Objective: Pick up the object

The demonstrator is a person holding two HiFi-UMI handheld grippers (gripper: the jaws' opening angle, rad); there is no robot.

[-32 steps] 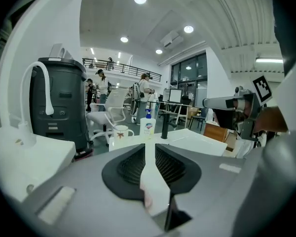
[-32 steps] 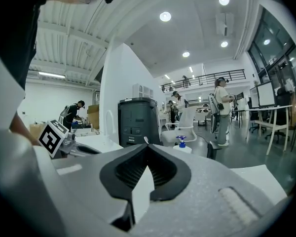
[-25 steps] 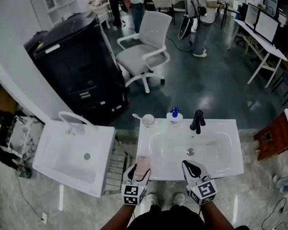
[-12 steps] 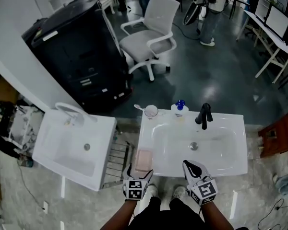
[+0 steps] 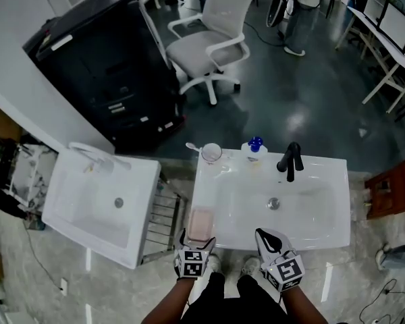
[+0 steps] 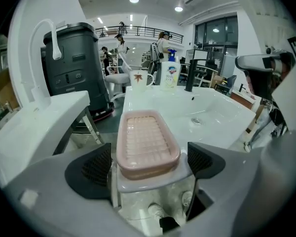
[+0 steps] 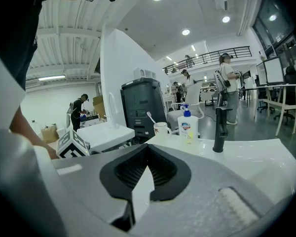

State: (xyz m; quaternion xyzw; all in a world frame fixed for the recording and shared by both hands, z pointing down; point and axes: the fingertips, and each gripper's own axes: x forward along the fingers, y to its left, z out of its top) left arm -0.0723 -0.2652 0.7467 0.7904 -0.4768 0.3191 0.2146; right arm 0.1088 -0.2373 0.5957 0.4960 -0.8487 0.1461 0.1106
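Observation:
A pink ribbed soap dish (image 5: 202, 224) (image 6: 148, 142) rests on the near left corner of the white sink counter (image 5: 324, 174). My left gripper (image 5: 198, 240) (image 6: 150, 164) sits at that corner with the dish between its jaws. The jaws are opening, and both pads (image 6: 91, 169) stand clear of the dish's sides. My right gripper (image 5: 266, 237) (image 7: 145, 172) hovers over the counter's near edge to the right, shut with nothing in it.
At the counter's back stand a black faucet (image 5: 291, 160), a blue-capped soap bottle (image 5: 255, 149) and a cup with a toothbrush (image 5: 211, 153). A second white sink (image 5: 101, 201) stands to the left, with a black cabinet (image 5: 101, 66) and an office chair (image 5: 209, 46) behind.
The left gripper's jaws have spread away from the soap dish, which now lies free on the counter corner. The right gripper has stayed in place.

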